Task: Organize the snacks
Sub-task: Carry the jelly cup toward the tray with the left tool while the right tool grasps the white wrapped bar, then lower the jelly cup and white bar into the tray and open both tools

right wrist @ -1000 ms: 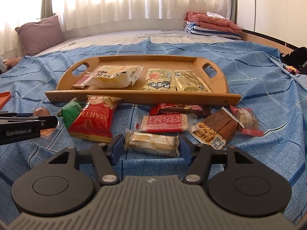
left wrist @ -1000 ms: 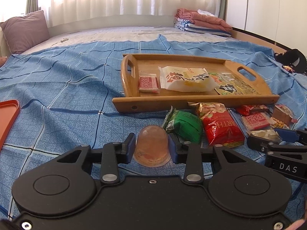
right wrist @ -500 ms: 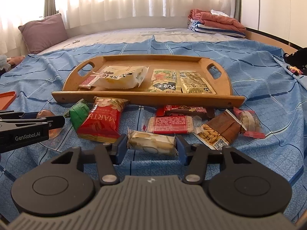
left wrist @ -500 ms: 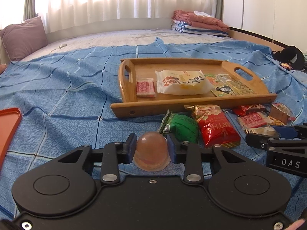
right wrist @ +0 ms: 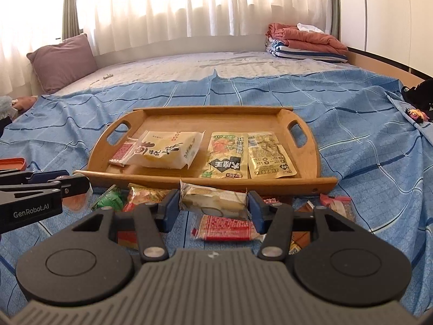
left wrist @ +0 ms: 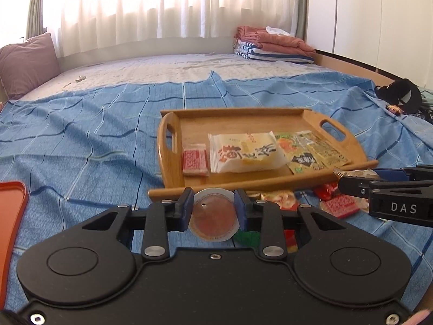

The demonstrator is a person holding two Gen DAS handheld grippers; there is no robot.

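Having risen, both grippers hold jelly cup [left wrist: 213, 218] and wafer pack [right wrist: 213, 198] aloft.

"das" stands in white on the right gripper [left wrist: 341, 176], at three o'clock in the left wrist view. "genrobot.ai" stands in white on the left gripper [right wrist: 66, 182], at nine o'clock in the right wrist view.

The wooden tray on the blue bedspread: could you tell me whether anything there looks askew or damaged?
Nothing looks damaged. On the wooden tray, the large white-and-yellow snack bag lies tilted, overlapping the small red-patterned packet; the two flat green sachets lie neatly side by side.
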